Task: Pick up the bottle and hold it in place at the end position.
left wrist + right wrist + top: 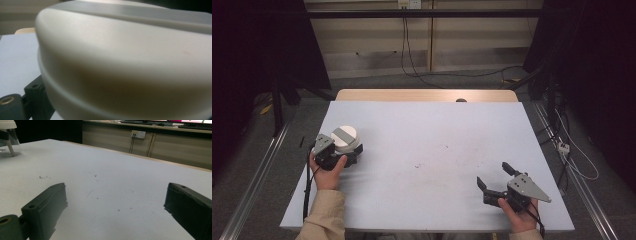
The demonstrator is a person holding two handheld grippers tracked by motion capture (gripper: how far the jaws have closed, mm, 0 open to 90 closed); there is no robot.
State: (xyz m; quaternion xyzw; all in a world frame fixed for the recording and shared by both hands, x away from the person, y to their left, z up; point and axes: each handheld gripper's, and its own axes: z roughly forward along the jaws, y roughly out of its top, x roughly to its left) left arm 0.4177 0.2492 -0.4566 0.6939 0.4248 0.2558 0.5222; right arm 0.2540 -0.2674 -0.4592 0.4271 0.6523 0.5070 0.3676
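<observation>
Closest to the left gripper view's lens, the white lid point(125, 65) of a jar sits directly between that gripper's jaws, so near that it is out of focus. From above, the left gripper point(343, 156) is seen at the near left of the bench point(432, 150), with the jar point(345, 140) immediately ahead of it and the person's left hand point(326, 170) behind.

Key relation: the jar lies straight ahead of the left gripper, at its jaws. It stands upright, long axis vertical, with a grey bar across the lid running diagonally. The right gripper point(494, 179) is well apart, at the near right of the bench, so the left hand is the nearer by far.

Gripper state: the left jaws stand wide around the jar; 1 jaw shows at the lid's lower left. Whether the pads press the lid or body cannot be made out. The right gripper is wide, holding nothing; bare bench lies between its jaws.

Obscured: the jar's lower body is hidden from above by the gripper. In the right gripper view a clear container point(8, 142) with a white top is cut off at the upper left; probably the same jar. Contents cannot be determined.
</observation>
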